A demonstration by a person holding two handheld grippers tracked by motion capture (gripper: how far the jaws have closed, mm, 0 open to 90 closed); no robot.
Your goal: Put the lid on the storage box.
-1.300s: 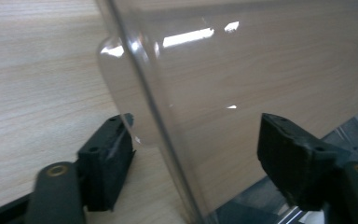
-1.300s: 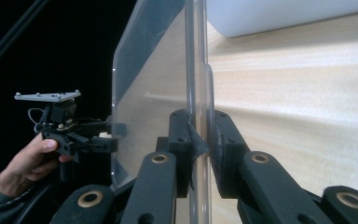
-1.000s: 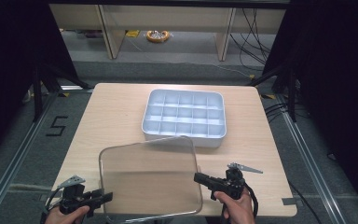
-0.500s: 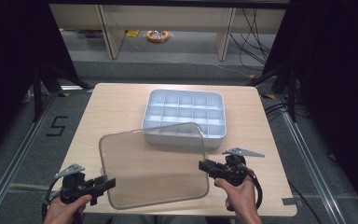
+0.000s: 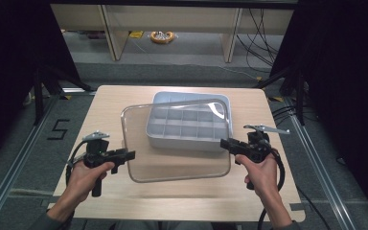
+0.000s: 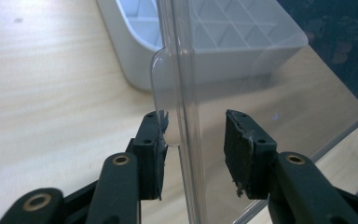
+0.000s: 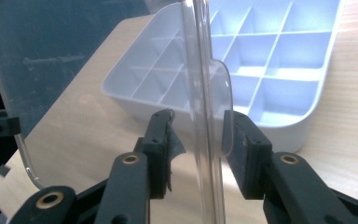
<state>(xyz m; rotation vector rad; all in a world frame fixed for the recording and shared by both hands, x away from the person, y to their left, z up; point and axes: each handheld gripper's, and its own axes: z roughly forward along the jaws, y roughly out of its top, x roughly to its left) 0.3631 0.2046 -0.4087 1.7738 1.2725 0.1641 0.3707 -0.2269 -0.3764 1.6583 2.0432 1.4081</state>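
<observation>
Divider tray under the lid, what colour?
Pale blue-grey tray; right gripper view shows it best.

This looks like a lab or recording room set up for handling trials, not a home. A small plain wooden table (image 5: 110,103) stands alone on grey carpet, hemmed by black curtains (image 5: 9,72) at nine and three o'clock. Metal rails (image 5: 14,158) run along the floor on both sides of the table. A "5" (image 5: 57,129) is marked in tape on the carpet at about nine o'clock. At twelve o'clock, past the table, are the legs of a pale bench (image 5: 110,28) with loose cables (image 5: 258,33) trailing under it and a yellow coil (image 5: 162,36) lying on the floor.
</observation>
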